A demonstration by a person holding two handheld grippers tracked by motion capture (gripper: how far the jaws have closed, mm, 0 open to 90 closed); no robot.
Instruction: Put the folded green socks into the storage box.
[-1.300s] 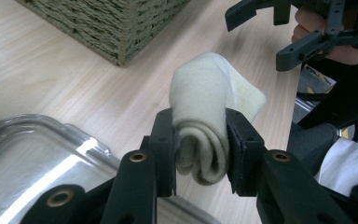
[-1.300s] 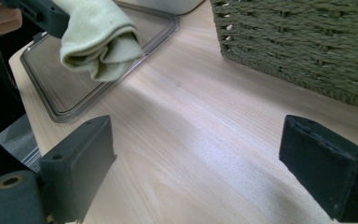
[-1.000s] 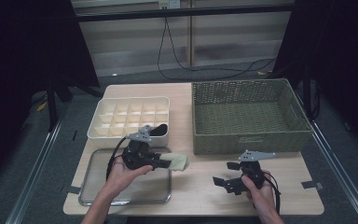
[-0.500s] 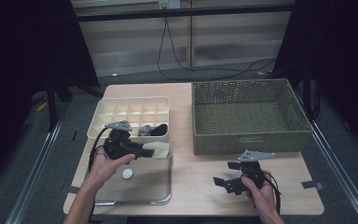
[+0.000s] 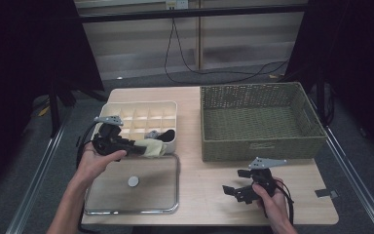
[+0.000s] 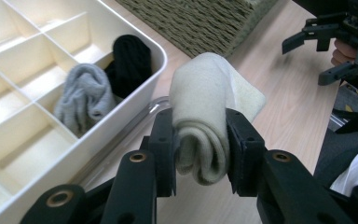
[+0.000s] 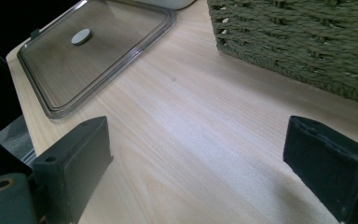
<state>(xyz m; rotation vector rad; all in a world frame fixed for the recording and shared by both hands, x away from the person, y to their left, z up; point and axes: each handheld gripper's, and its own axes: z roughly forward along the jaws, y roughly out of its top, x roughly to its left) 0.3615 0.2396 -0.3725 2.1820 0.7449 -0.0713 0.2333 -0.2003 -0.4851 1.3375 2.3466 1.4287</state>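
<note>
A pale wooden table (image 5: 209, 170) stands in a dim room, with dark curtains at both sides, a lighter panelled wall behind and black cables hanging down it. A metal rail runs along the floor at each side.

The left gripper (image 5: 126, 145) is held above the table's left part, at the near edge of the organiser (image 5: 170, 105). Its jaws are partly closed and clamp a rolled cream sock (image 6: 200, 121) between the pads; the roll's free end sticks out past the fingertips, over the gap between organiser and lid. The sock is off the table, held in the air.

The right gripper (image 5: 236, 187) rests low over the table's near right part, well apart from the left one. Its jaws stand wide open with nothing between them; bare wood shows between the 2 pads in the right gripper view.

The organiser is a cream tray split into small compartments. 1 compartment at its near right holds a grey sock (image 6: 81, 95), and the corner compartment beside it holds a black sock (image 6: 130, 58); the others seen are empty. A clear lid (image 5: 126, 202) with a round knob lies flat just in front of the organiser. A green wicker basket (image 5: 260, 146) sits at the right, empty.
</note>
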